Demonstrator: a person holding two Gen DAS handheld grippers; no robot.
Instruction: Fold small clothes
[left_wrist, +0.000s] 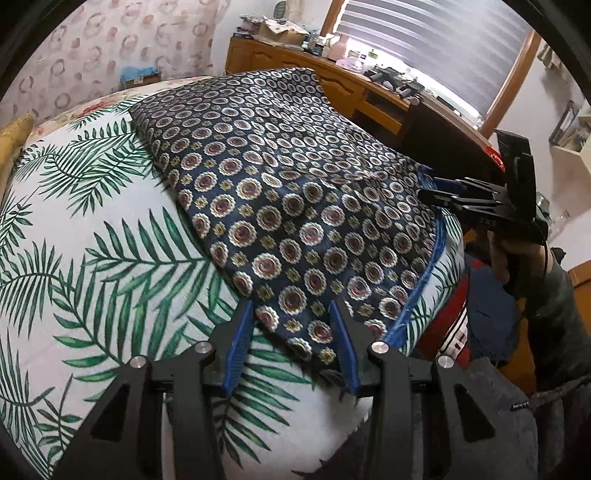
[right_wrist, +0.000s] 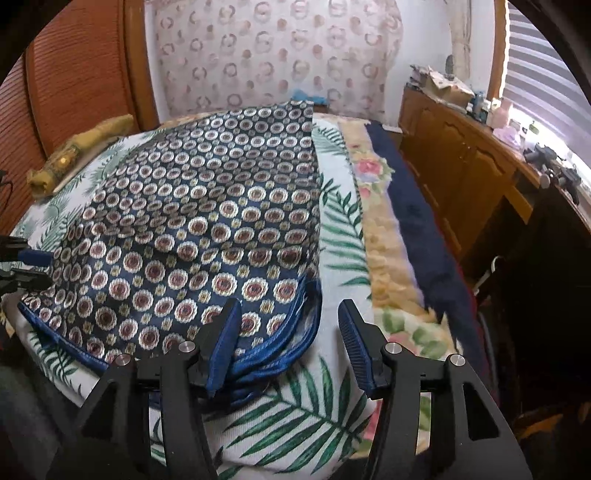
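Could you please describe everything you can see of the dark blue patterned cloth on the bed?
The patterned cloth is navy, thin, covered in rows of round cream-and-maroon medallions, with a bright blue stitched hem. It lies folded, layered edges stacked at one near corner, mostly flat on the palm-leaf bedcover. The left claw straddles its other near corner; the right claw stands open beside the layered corner.

We are seeing daylight pouring through the window blinds (left_wrist: 436, 55), blowing them out to white glare. Fisheye distortion is bowing the bed (left_wrist: 110, 229) and darkening every corner, while the right-hand clutter is sinking into soft, murky shadow.
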